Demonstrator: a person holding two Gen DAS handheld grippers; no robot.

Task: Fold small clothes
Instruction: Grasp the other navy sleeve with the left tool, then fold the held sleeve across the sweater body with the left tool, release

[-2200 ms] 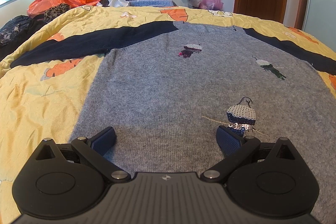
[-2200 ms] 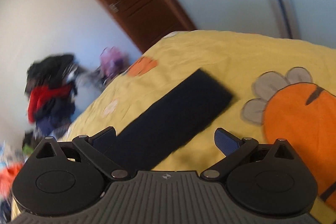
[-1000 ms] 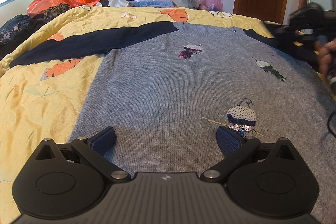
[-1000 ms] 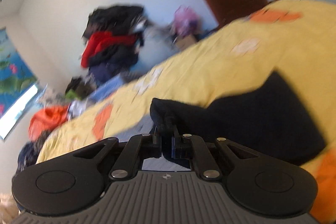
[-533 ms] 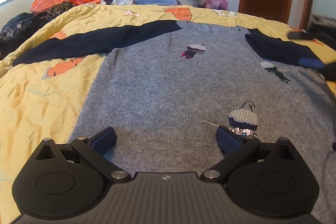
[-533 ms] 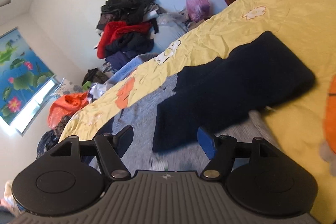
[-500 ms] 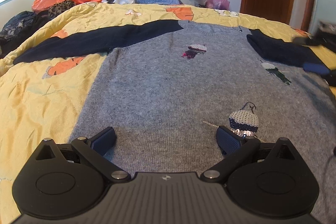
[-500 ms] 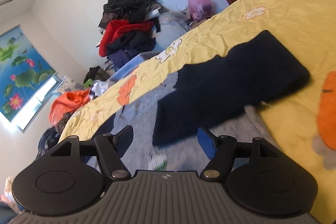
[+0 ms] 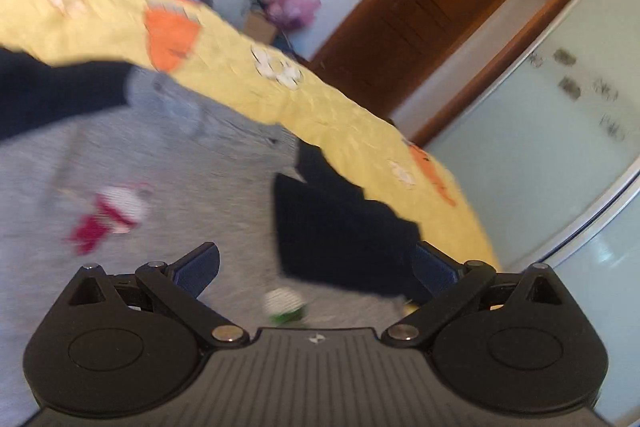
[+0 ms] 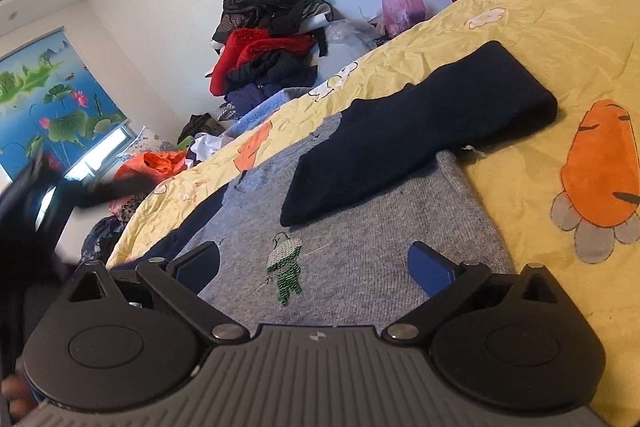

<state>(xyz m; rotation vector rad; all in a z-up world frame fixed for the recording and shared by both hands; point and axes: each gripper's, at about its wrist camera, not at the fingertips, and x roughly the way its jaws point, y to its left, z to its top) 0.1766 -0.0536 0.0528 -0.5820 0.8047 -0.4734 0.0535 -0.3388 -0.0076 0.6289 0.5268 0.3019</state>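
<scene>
Bed (image 10: pixel 560 39): one navy sleeve (image 10: pixel 400 143) now lying folded across the grey sweater (image 10: pixel 360 251).
Both hand-held grippers, left (image 9: pixel 316 269) and right (image 10: pixel 314 265), are being held wide, emptied; the other sleeve (image 9: pixel 52 95) is awaiting folding.

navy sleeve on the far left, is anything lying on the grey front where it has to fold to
Partly. The other navy sleeve is already folded in and lies across the upper part of the grey sweater, its cuff toward the middle. Apart from it, the visible grey front carries only its sewn-on sequin figures. Both the right gripper and left gripper are open.
</scene>
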